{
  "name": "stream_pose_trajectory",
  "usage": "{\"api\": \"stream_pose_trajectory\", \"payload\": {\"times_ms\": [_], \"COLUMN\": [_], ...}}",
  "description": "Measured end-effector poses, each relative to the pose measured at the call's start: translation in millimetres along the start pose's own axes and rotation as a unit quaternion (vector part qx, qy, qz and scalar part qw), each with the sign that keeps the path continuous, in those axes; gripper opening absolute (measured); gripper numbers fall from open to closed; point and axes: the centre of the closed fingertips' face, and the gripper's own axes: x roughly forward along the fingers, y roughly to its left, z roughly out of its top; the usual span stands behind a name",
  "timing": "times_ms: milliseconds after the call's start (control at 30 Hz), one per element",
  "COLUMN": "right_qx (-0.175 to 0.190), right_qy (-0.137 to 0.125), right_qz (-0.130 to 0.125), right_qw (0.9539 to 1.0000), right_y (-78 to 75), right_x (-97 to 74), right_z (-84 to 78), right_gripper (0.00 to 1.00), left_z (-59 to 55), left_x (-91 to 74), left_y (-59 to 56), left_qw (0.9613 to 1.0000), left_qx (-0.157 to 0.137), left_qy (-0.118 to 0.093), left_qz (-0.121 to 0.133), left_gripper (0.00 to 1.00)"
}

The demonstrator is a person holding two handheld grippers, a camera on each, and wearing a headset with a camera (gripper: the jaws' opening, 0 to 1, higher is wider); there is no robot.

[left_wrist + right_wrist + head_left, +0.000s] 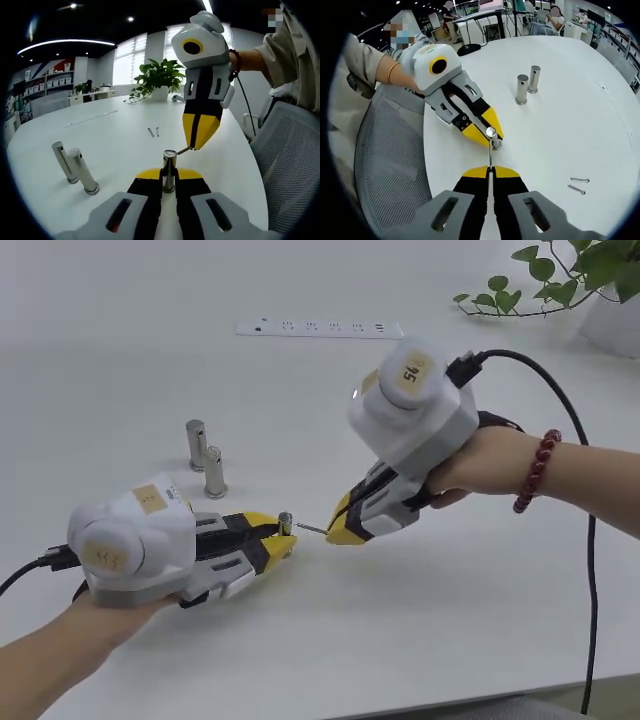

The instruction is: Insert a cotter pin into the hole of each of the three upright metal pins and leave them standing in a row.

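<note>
Head view, near the middle of the table (430, 620): left claw (283, 540) closed around one metal pin (285, 524), holding it upright, base on the surface or just above it, too close to call. Right claw (338, 531) pinched shut on a cotter pin (311, 528), held roughly level and aimed sideways at the upper end of that metal pin, free tip right at it. Tip inside the hole or only at its mouth: cannot tell, even from the right gripper view. Looks like the first of the three insertions, judging by the two other metal pins (214, 472) standing bare and close together, well apart toward the far left, with nothing visible through either. Next move, most likely: line the thin wire up with the cross hole, then push straight through without tipping the metal pin. Calls for a firm, steady hold on the left side and a small, level advance on the right. Held metal pin: short polished steel cylinder with a bright flat top, hole itself too small to make out. Cotter pin: slim, straight grey wire, only a short length clear of the yellow tips. Two spare cotter pins (579, 180) lying loose and near each other on the table, off to one side in the right gripper view, presumably for the bare pair.
</note>
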Motion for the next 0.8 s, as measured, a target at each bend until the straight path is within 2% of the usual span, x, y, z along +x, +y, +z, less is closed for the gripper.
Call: {"api": "stream_pose_trajectory", "payload": {"times_ms": [500, 800], "right_qx": [0.005, 0.032], "right_qy": [-0.001, -0.002], "right_qz": [0.003, 0.012], "right_qw": [1.0000, 0.9994], "right_y": [0.5, 3.1], "right_x": [1.4, 3.5], "right_z": [3.9, 6.6], "right_gripper": [0.03, 0.03], "left_z": [-2.3, -1.9], "left_x": [1.1, 1.4], "left_y": [2.0, 1.0], "left_qw": [1.0000, 1.0000], "left_qx": [0.001, 0.002], "left_qy": [-0.002, -0.003], "left_qz": [0.003, 0.007], "left_gripper": [0.07, 0.07]}}
